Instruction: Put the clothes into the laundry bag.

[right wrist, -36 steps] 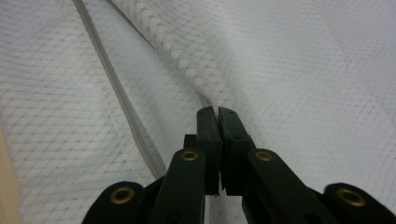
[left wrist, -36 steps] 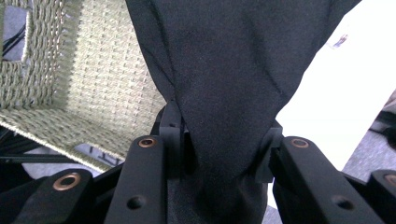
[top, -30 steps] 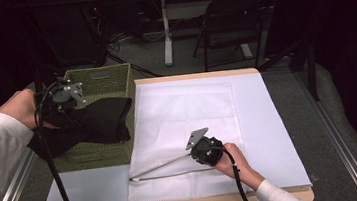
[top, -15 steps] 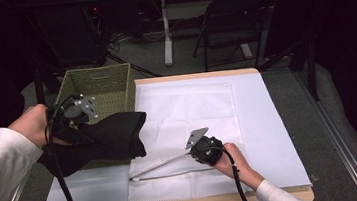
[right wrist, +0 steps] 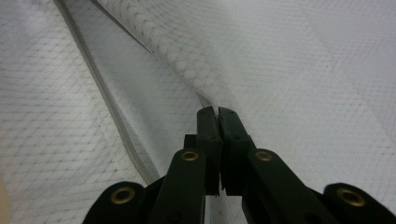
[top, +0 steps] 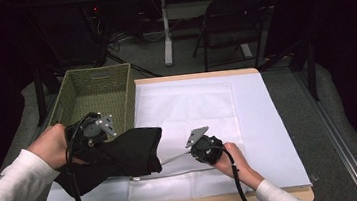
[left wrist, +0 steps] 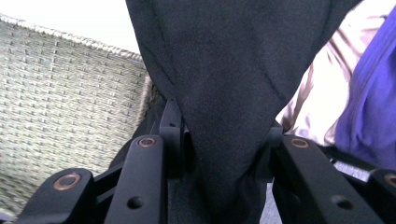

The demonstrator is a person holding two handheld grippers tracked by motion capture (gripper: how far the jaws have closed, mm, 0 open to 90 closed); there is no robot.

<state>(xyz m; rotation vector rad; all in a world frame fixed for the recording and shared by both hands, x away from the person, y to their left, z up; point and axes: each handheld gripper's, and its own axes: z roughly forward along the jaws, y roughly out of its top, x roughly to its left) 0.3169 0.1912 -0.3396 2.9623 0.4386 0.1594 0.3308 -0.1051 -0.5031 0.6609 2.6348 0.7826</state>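
Basket [top: 96, 91] of olive-green woven wicker at the counter's [top: 275, 135] left rear; interior looks bare. Left tongs [left wrist: 224, 154] pinch a bunched black cloth garment [top: 122, 156], hanging just beside the basket's near corner, over the white mesh laundry bag [top: 192, 104]. Right tongs [right wrist: 218, 116] pressed together on a fold of that mesh (honeycomb weave, zipper seam alongside).

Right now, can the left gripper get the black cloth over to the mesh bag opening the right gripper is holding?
Probably yes. The left gripper grips the black cloth, already draped beside the white mesh bag, whose edge the right gripper pinches; nothing lies between.
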